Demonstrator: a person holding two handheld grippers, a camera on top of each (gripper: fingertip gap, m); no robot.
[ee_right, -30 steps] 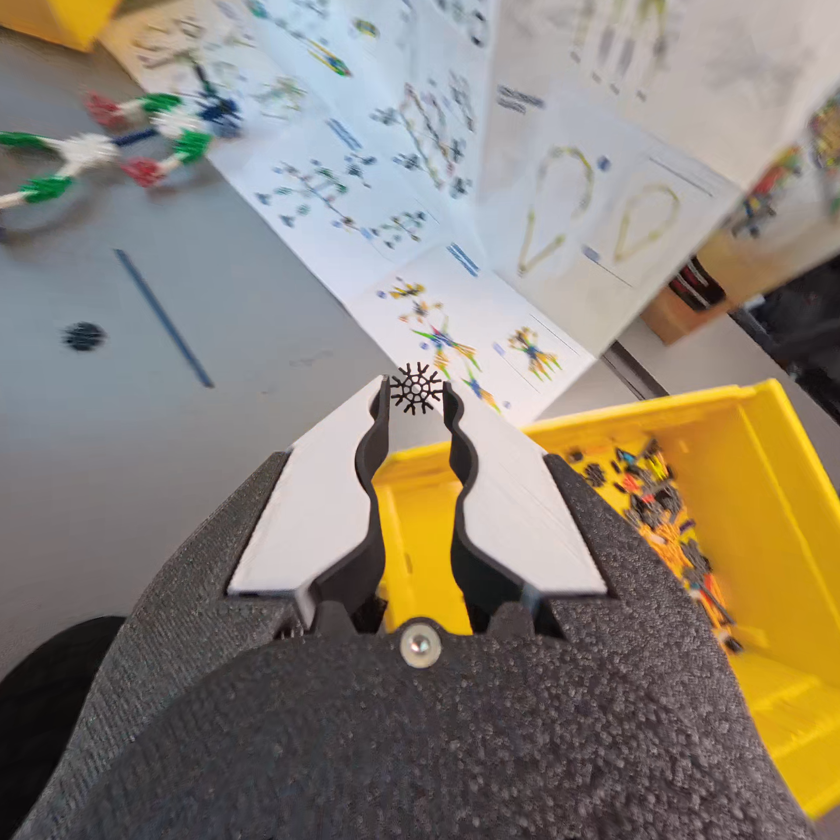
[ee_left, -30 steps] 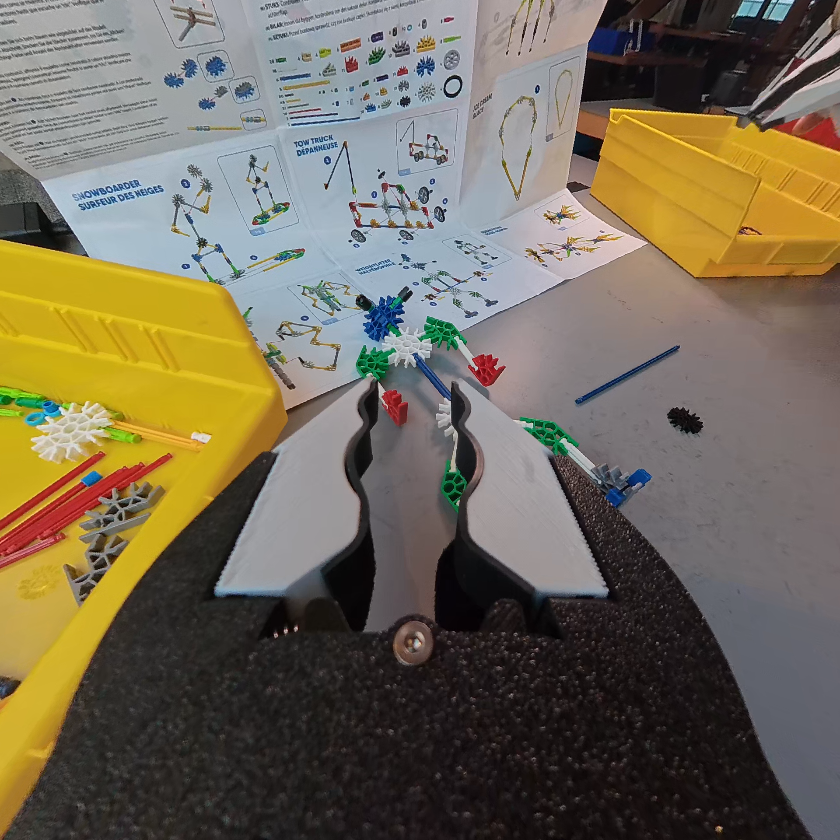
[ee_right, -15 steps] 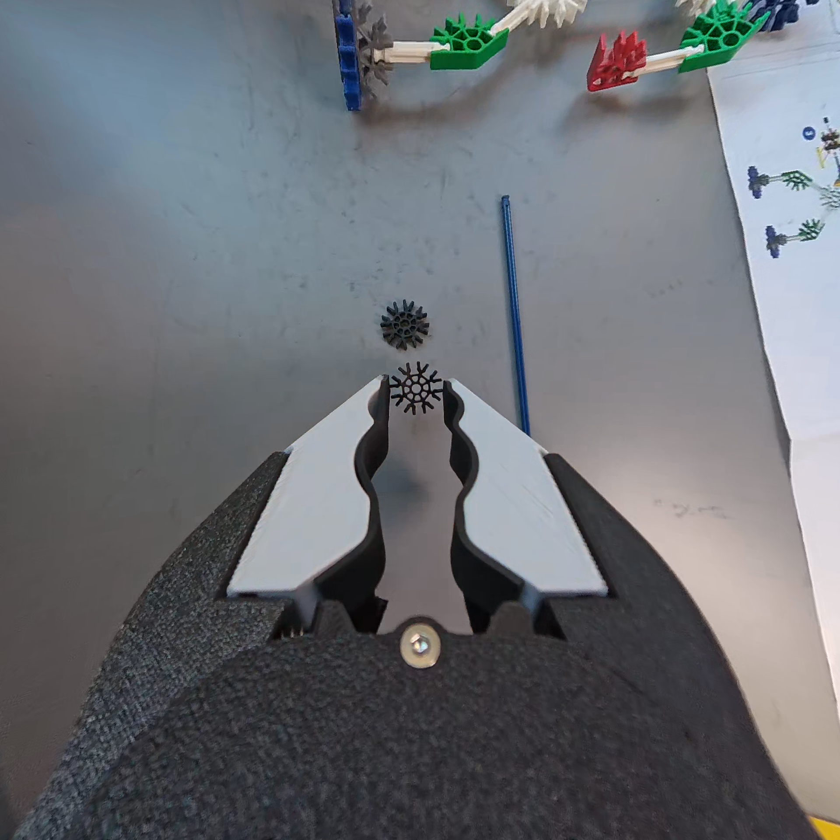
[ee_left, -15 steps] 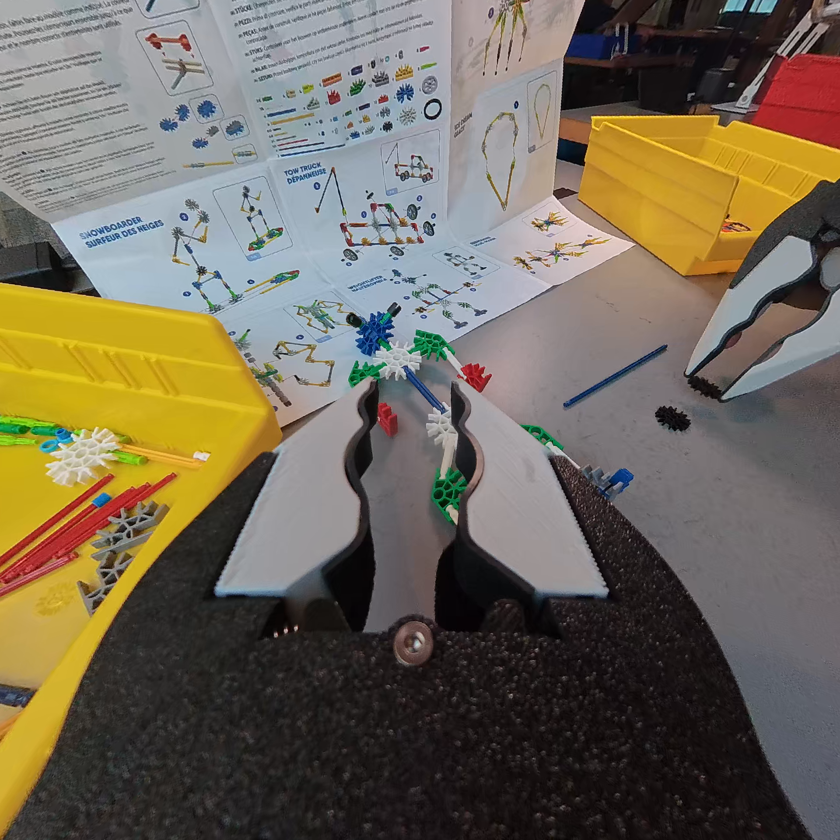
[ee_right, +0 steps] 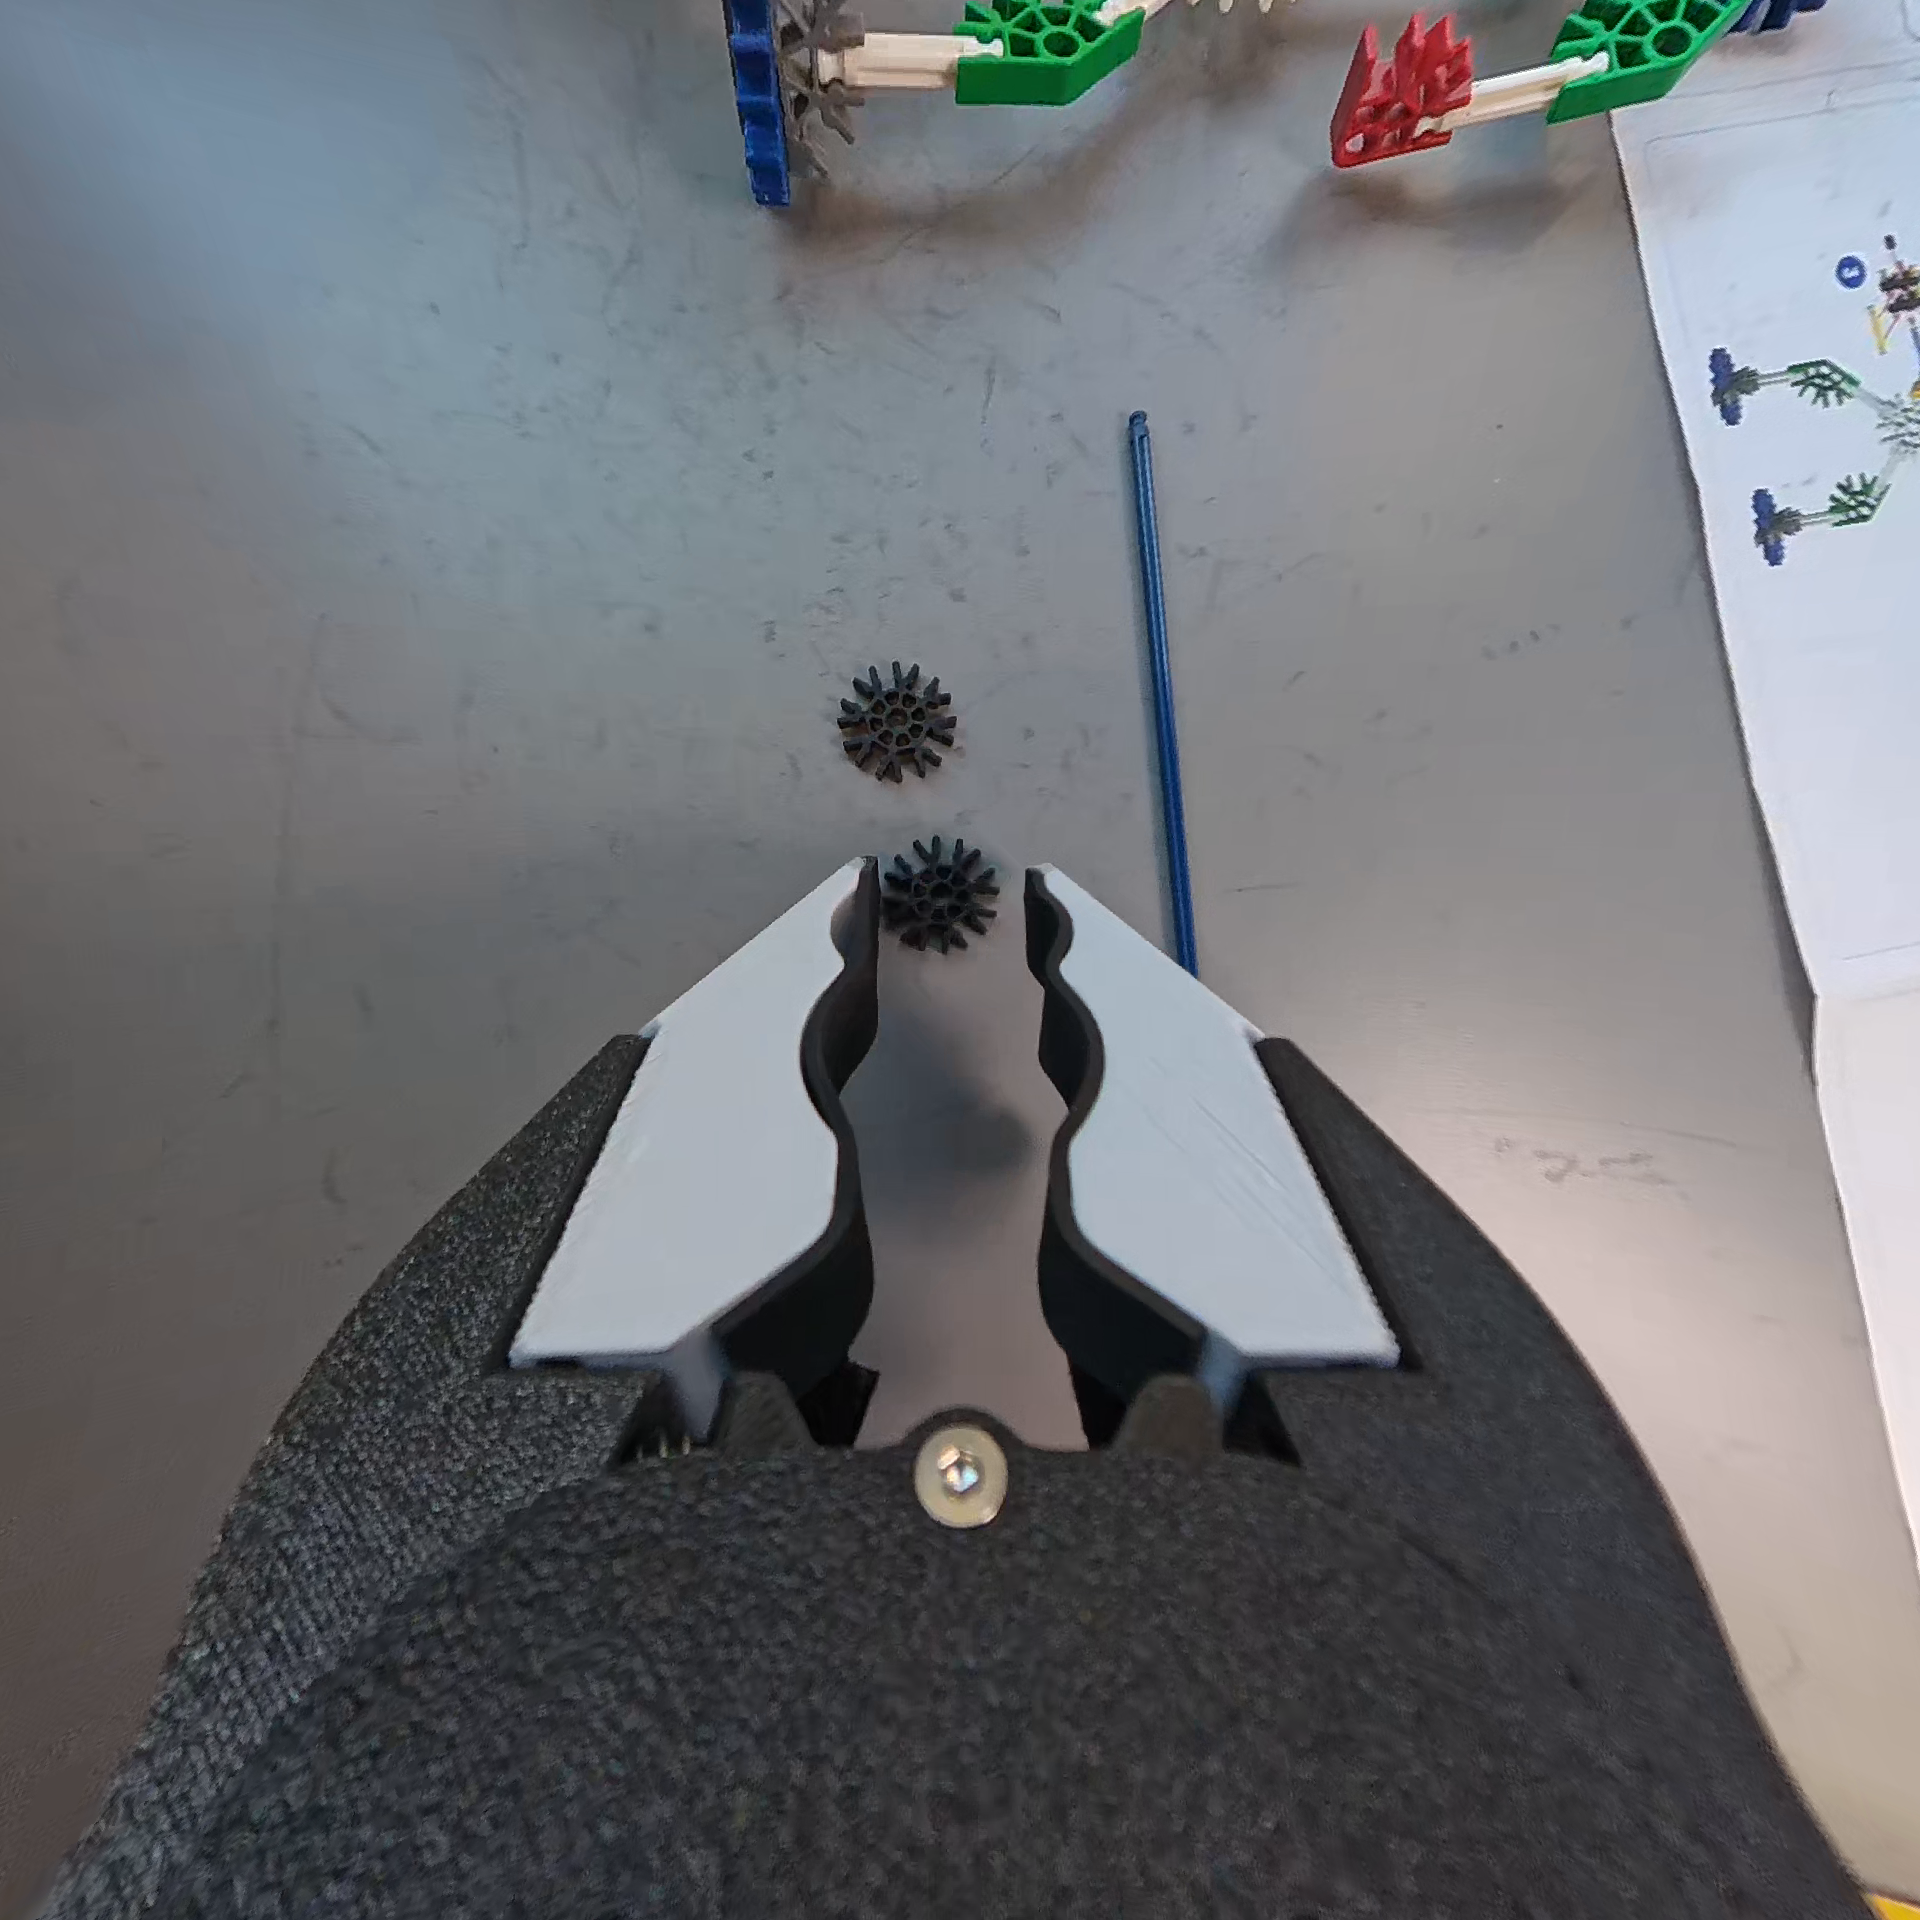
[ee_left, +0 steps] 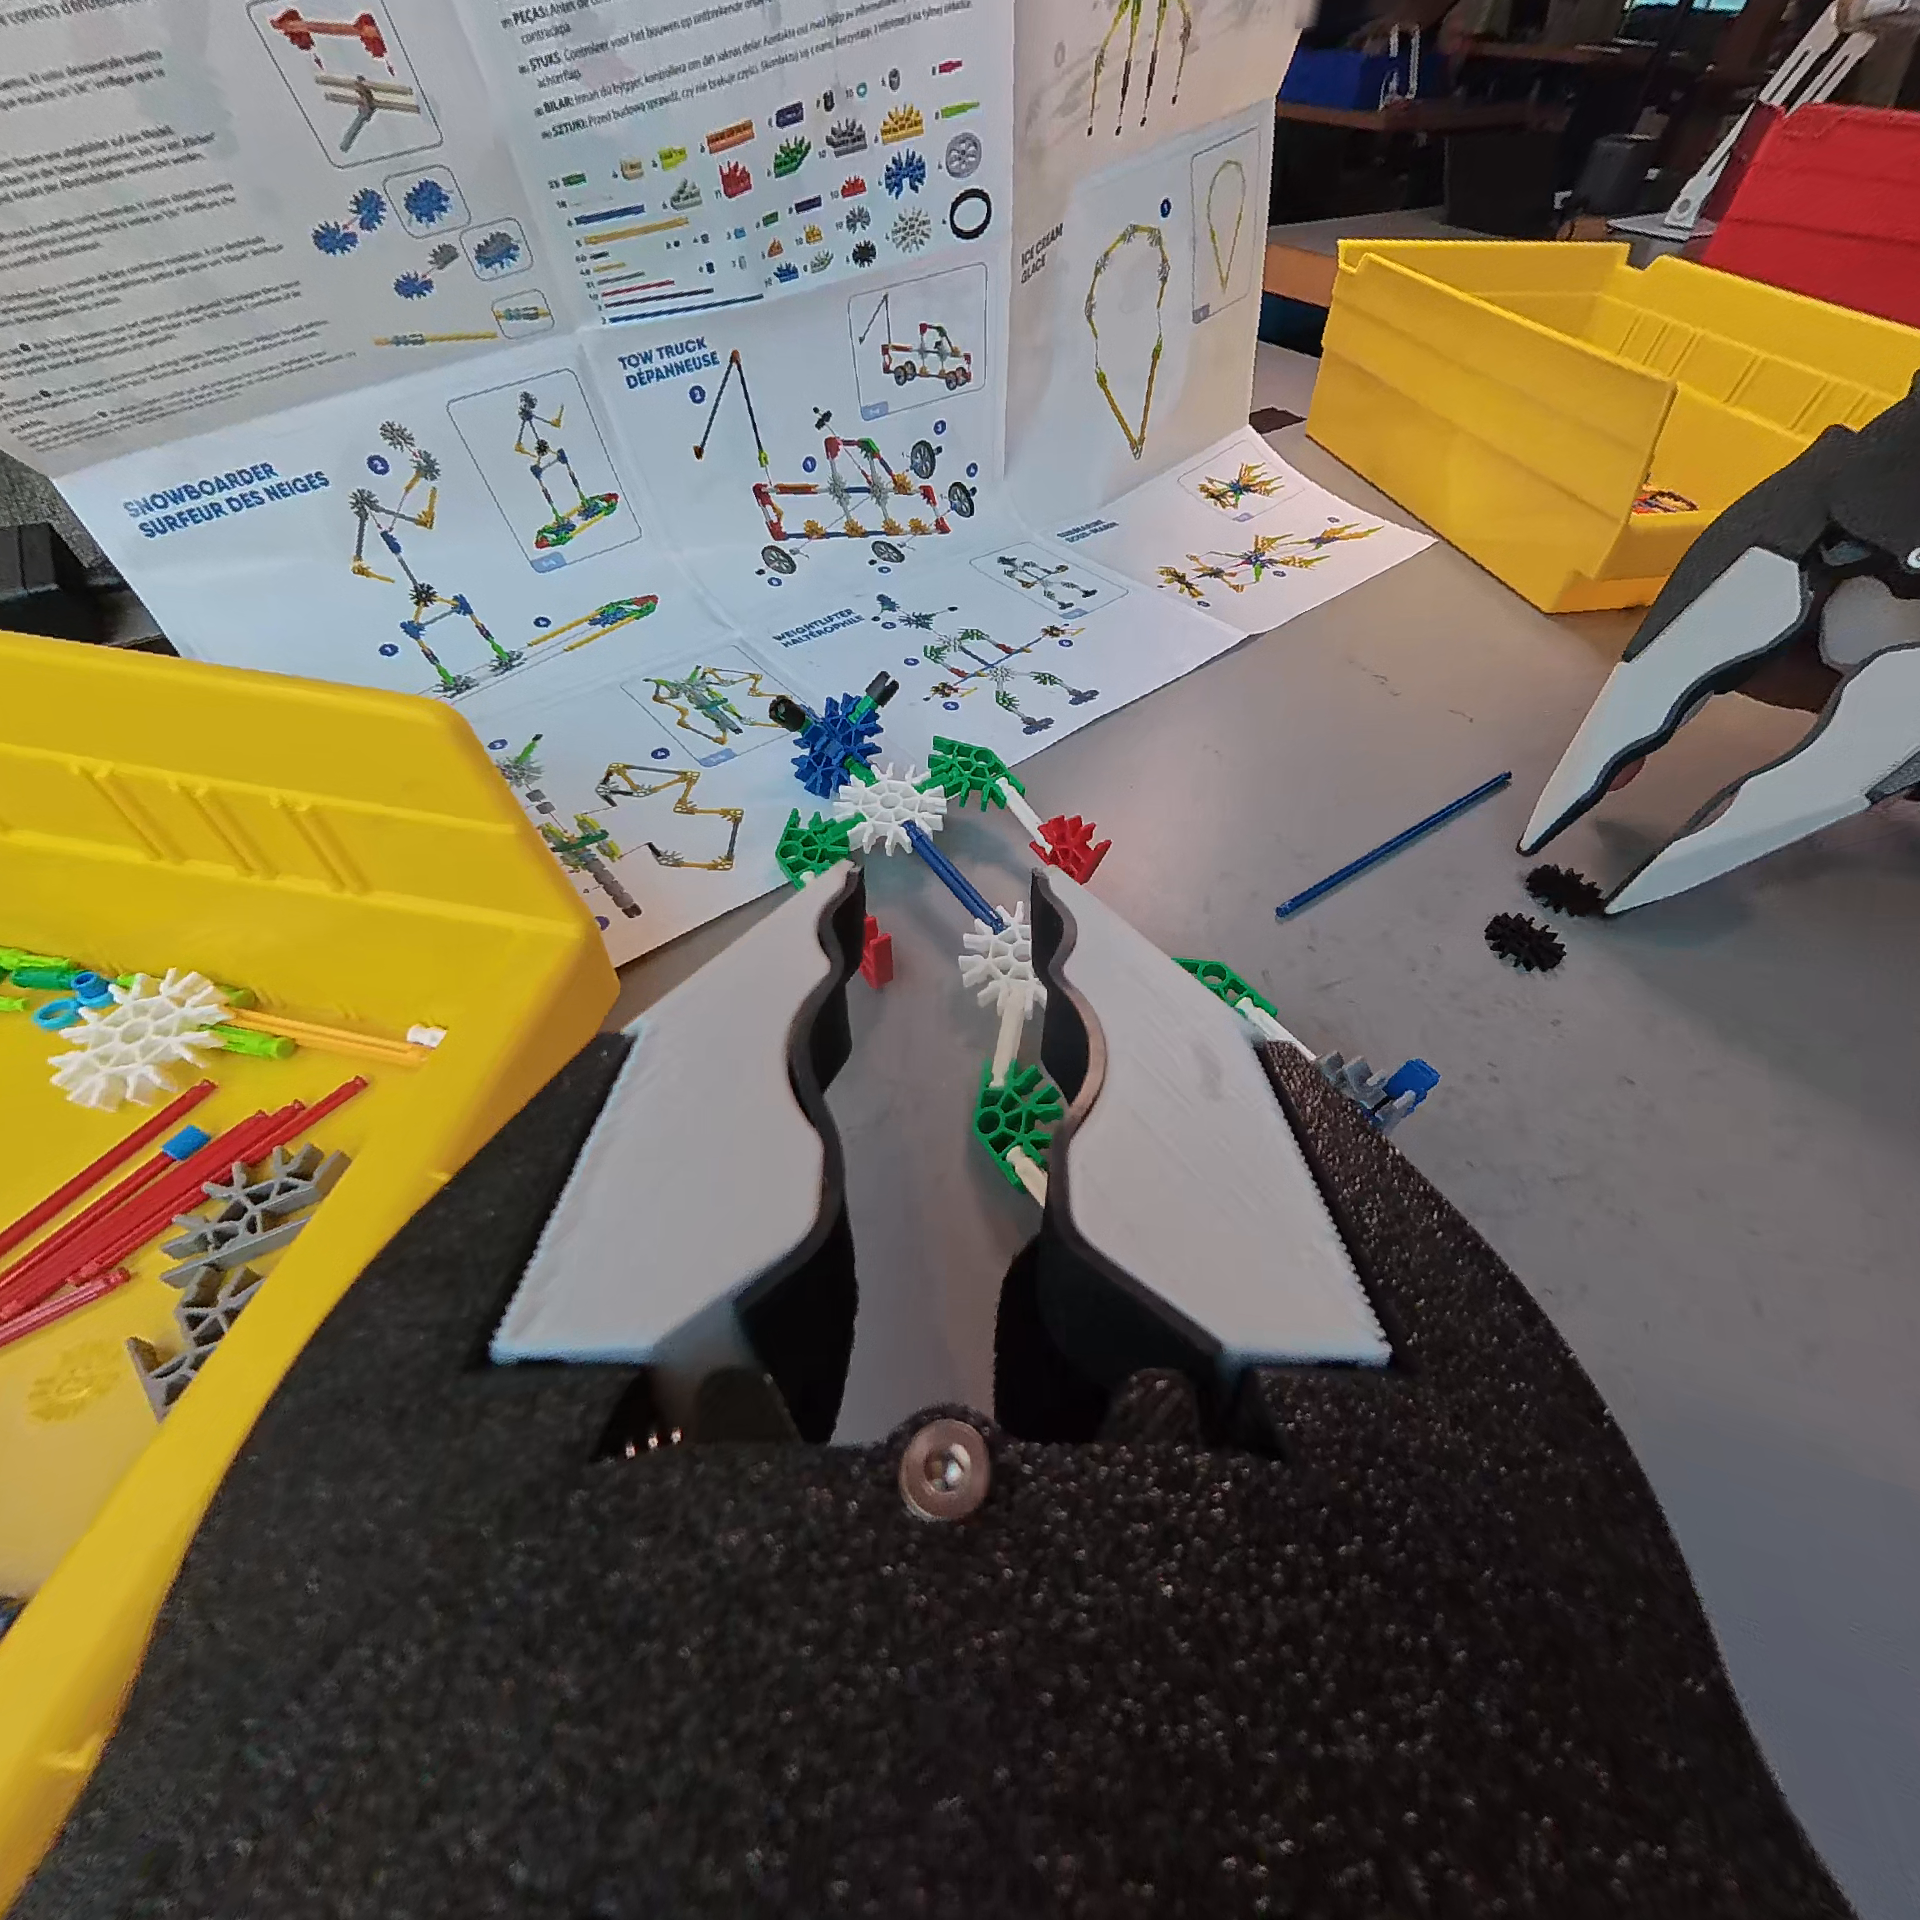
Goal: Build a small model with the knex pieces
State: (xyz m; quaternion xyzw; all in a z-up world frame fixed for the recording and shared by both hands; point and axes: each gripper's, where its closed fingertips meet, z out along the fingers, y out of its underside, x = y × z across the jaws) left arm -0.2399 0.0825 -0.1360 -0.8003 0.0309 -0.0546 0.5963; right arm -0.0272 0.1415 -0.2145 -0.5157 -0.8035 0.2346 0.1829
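My right gripper (ee_right: pixel 945 878) is open, tips down at the grey table. A small black spoked connector (ee_right: pixel 940 894) lies flat between its tips, against the left finger and clear of the right one. A second black connector (ee_right: pixel 896 722) lies just beyond it, and a thin blue rod (ee_right: pixel 1158 686) lies to the right. In the left wrist view the right gripper (ee_left: pixel 1569 875) shows with both connectors, one at its tips (ee_left: pixel 1564 888) and one beside them (ee_left: pixel 1524 942). My left gripper (ee_left: pixel 948 883) is open and straddles a rod-and-connector model (ee_left: pixel 890 802), with a white connector (ee_left: pixel 1003 956) beside its right finger.
A yellow bin (ee_left: pixel 312 831) with red rods and white and grey connectors stands at the left. Yellow bins (ee_left: pixel 1486 416) and a red box (ee_left: pixel 1839 197) stand at the back right. A folded instruction sheet (ee_left: pixel 727 312) is propped behind the model, and its edge shows in the right wrist view (ee_right: pixel 1818 623). The left gripper's tips are roughly 25 cm from the right gripper's.
My right gripper swung from the yellow bin to the table with the black connector, lowered it beside the other one and opened off it. The left gripper barely moved.
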